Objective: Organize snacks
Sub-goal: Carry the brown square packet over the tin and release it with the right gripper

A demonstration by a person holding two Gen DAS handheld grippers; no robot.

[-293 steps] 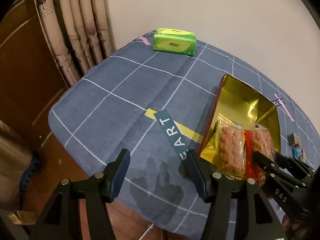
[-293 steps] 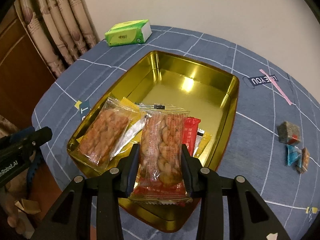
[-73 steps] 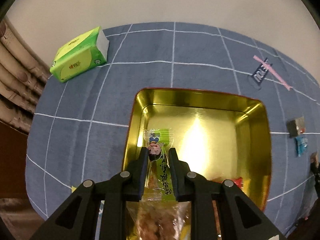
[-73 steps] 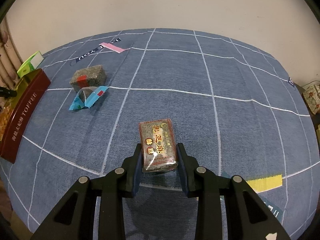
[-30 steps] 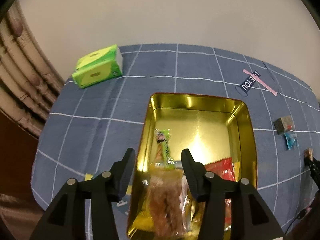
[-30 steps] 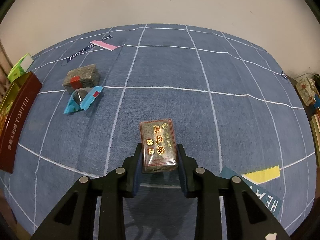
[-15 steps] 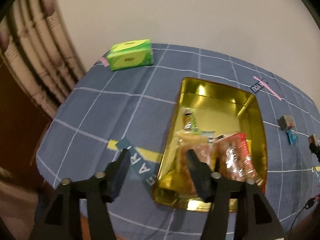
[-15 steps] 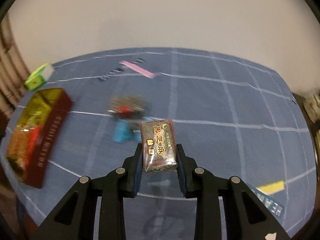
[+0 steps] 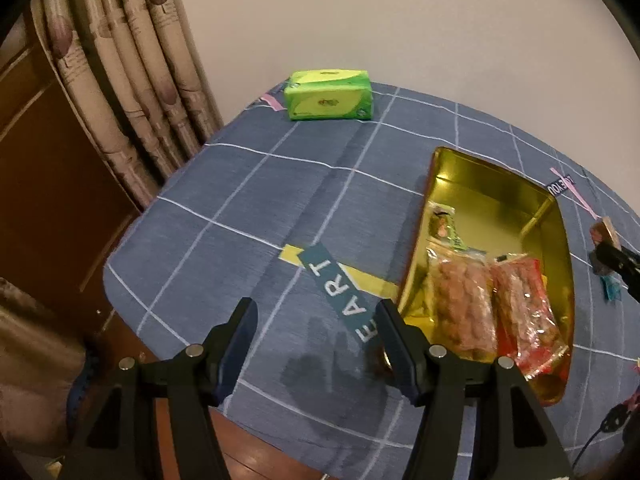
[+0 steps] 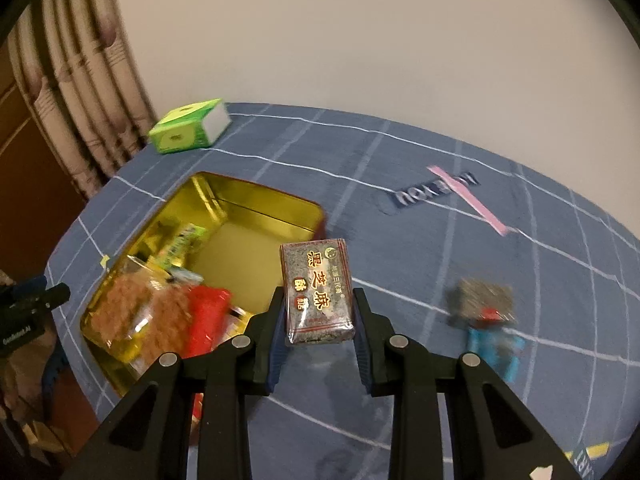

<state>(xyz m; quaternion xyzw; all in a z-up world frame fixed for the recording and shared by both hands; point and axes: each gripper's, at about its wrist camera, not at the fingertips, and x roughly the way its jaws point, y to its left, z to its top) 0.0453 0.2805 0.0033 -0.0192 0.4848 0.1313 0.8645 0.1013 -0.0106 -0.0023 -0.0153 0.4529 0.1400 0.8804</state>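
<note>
Only the right wrist view shows the sesame bar [image 10: 318, 292] clamped in the right gripper [image 10: 318, 320]

Green tissue pack [image 9: 328, 95], curtain [image 9: 120, 76] probably

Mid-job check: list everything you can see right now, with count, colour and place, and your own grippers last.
Tin: one, gold inside, on the cloth, open.
Snack packets: several, orange, red and green, inside the tin; exact count unclear.
Sesame bar: one, grey with red lettering, in the right gripper.
Loose snacks: at least two, one grey, one blue, on the cloth right of the tin; blurred.
Tissue pack: one, green, far edge of the table.
Tablecloth: one, blue with white grid.
Curtain: beige, left.
Left gripper: open, empty, left of the tin.
Right gripper: shut on the sesame bar.
</note>
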